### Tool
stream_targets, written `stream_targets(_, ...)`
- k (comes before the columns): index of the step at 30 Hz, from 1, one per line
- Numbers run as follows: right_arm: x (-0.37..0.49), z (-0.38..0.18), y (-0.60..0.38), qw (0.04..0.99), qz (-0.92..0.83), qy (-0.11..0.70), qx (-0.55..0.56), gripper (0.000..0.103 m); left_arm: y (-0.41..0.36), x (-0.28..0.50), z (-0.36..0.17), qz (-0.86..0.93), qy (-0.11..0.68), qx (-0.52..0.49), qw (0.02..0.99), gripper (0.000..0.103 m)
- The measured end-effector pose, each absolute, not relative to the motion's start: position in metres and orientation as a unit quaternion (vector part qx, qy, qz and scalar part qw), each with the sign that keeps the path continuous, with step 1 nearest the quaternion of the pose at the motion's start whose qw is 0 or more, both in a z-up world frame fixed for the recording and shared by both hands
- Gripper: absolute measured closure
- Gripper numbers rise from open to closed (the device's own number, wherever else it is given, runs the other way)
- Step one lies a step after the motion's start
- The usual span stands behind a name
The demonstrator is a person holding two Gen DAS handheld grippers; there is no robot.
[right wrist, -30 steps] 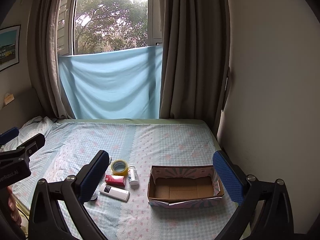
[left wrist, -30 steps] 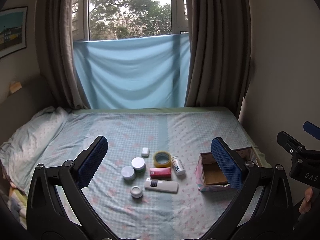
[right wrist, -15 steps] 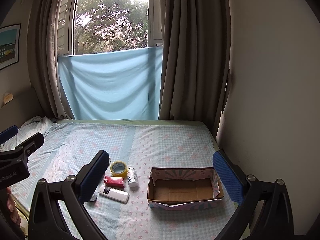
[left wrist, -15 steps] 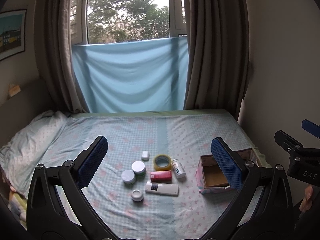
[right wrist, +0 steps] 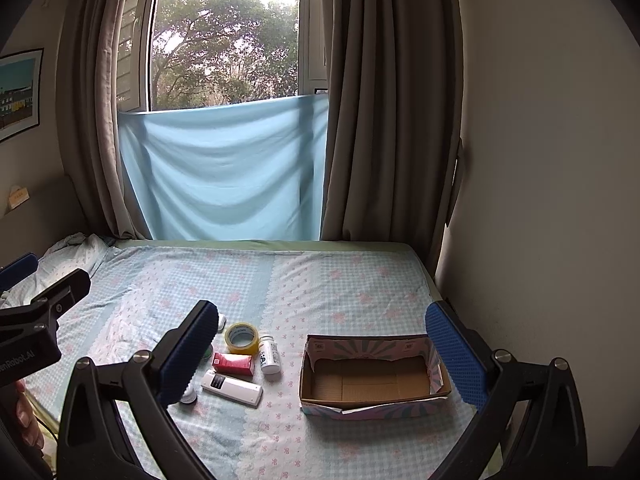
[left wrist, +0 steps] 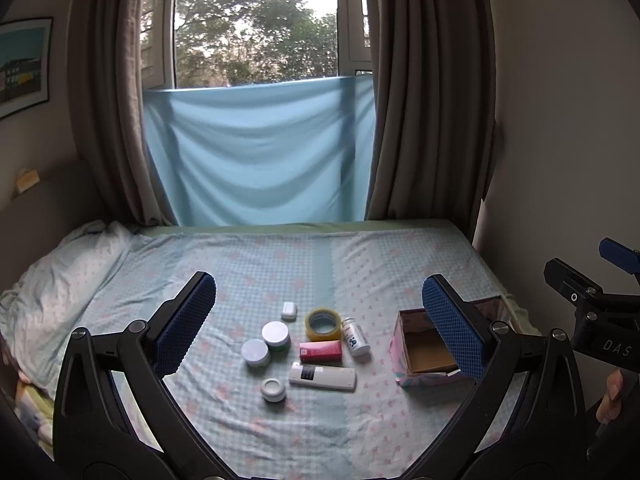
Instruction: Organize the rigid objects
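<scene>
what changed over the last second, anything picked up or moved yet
Nothing was picked up or let go. The left hand-held gripper tipped upward a little, so the bed's items sit lower in its view; the right hand-held gripper barely shifted. Both are open and empty. The tape roll, red box, remote, jars and cardboard box lie where they were.

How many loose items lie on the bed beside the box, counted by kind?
Round jars: 3
Tape roll: 1
White bottle: 1
Red carton: 1
White remote: 1
Small white case: 1
Total: 8
</scene>
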State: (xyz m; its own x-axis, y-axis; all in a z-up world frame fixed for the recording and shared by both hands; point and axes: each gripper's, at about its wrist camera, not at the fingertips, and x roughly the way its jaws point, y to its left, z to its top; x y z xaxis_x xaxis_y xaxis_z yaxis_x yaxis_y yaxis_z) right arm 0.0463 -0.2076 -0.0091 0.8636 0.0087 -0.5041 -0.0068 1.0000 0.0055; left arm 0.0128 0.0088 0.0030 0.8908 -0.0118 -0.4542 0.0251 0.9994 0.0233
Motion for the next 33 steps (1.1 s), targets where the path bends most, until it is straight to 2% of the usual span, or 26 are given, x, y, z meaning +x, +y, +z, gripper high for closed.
stream_targets(33, 0.0441, -0.0133, -0.2070, 0.967, 0.009, 0.253, 0.004, 0.000, 0.0040, 0.0160, 0.0000, -0.012, 0.234, 0.008, 0.972, 0.001)
